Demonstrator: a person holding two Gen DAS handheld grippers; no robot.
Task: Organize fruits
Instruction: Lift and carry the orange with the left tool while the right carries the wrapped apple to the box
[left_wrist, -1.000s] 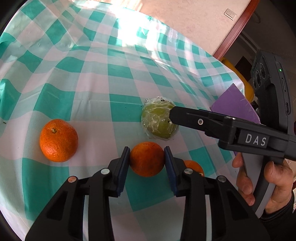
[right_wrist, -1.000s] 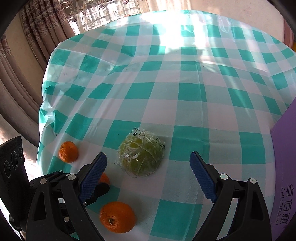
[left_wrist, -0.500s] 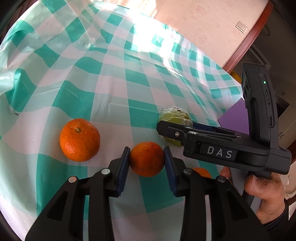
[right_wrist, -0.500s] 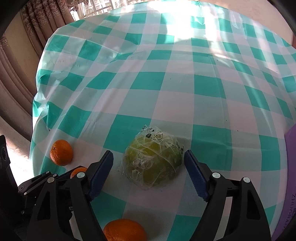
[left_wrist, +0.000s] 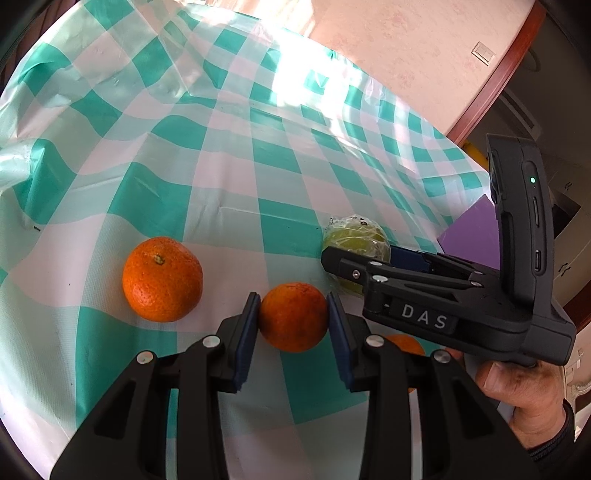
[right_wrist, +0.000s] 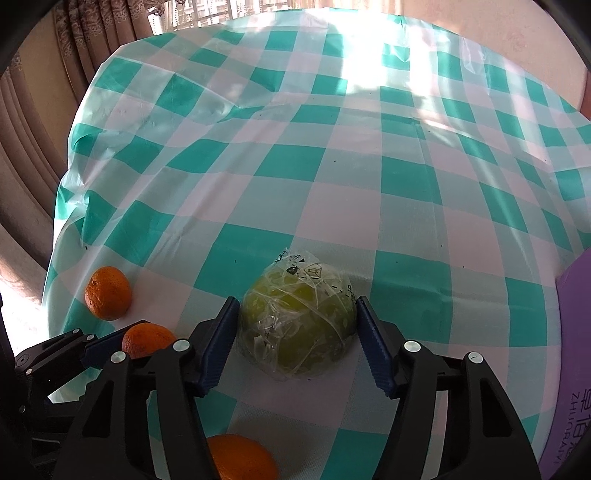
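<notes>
Three pebbly-skinned oranges: left gripper (left_wrist: 291, 317) clamps one orange (left_wrist: 293, 316). Right gripper (right_wrist: 297, 321) closes its ridged blue pads against the one glossy, plastic-wrapped green fruit (right_wrist: 297, 319).

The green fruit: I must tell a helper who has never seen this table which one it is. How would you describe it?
Start at the teal-and-white checked tablecloth. The green fruit sits near its front edge, between the right tongs, left of the purple box. Unlike the bare oranges nearby, it is green, larger, and wrapped in clear printed plastic.
</notes>
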